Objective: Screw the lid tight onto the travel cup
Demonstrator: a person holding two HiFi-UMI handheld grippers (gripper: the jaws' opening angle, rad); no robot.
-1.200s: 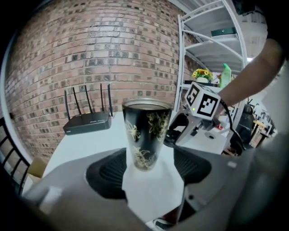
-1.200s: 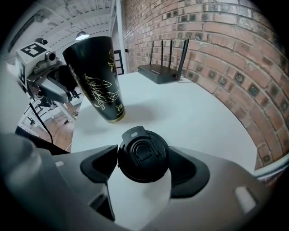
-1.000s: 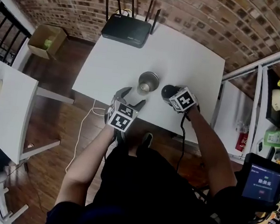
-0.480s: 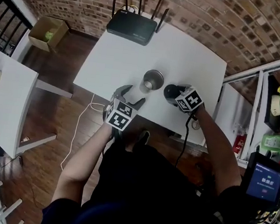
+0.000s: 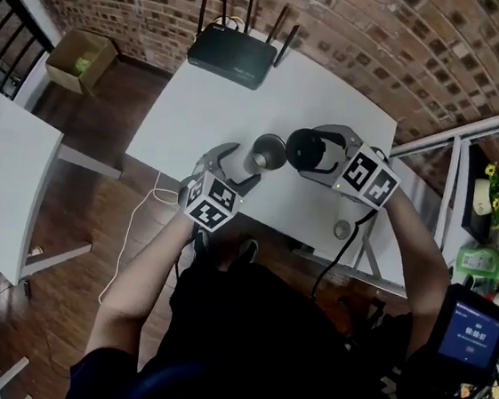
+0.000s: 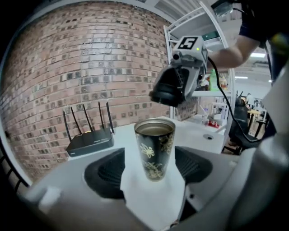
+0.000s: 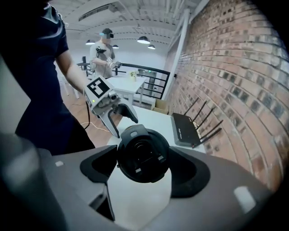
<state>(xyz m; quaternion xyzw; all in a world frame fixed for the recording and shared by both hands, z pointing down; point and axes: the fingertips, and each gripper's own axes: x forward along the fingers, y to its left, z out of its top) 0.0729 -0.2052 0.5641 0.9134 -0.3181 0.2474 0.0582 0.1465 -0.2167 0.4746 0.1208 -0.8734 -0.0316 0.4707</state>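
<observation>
Right gripper view: right gripper (image 7: pixel 144 159) clamps the lid (image 7: pixel 142 152) above the cup (image 6: pixel 155 146), which stands untouched between the left gripper (image 5: pixel 233 158) jaws, just opened wider; next, grip cup, seat lid squarely

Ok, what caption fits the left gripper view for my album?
The right gripper holds the black lid in the air above the open, flower-patterned travel cup on the white table.
</observation>
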